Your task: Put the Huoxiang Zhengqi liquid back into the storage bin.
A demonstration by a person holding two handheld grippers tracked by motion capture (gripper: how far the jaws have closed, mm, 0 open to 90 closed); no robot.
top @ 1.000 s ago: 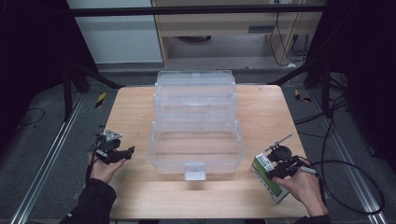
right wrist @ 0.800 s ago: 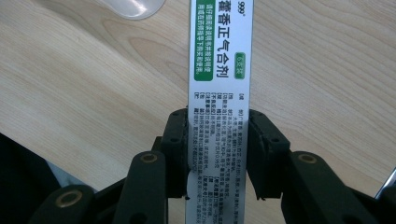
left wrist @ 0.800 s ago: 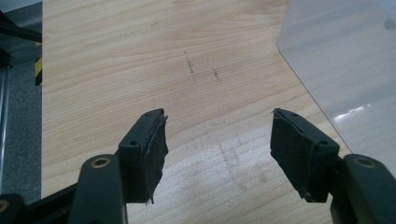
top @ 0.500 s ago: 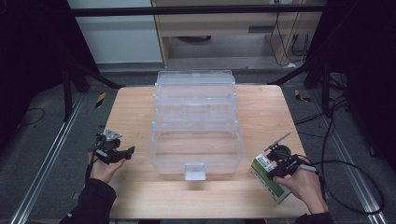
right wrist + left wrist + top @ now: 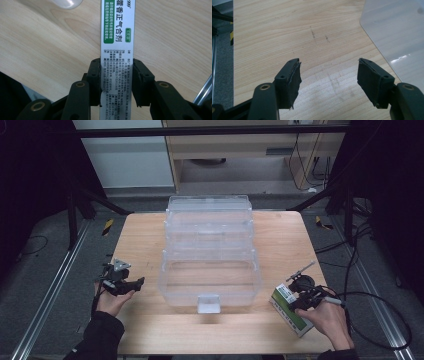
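A white and green medicine box (image 5: 289, 309) (image 5: 117, 50) lies near the table's front right corner. My right gripper (image 5: 302, 301) (image 5: 117, 70) is shut on it, its two pads pressing the box's long sides. A clear plastic drawer unit (image 5: 210, 252) stands mid-table, its lowest drawer pulled out toward me with a small handle (image 5: 208, 303). My left gripper (image 5: 131, 284) (image 5: 329, 75) rests low over the wood left of the drawer, jaws wide open with nothing between them. The drawer's clear corner (image 5: 397, 35) lies at the upper right in the left gripper view.
The wooden table (image 5: 145, 235) has bare wood on both sides of the drawer unit. Black cable (image 5: 385, 320) trails off the right edge from my right gripper. Metal rails (image 5: 55, 285) run along the floor by the table.
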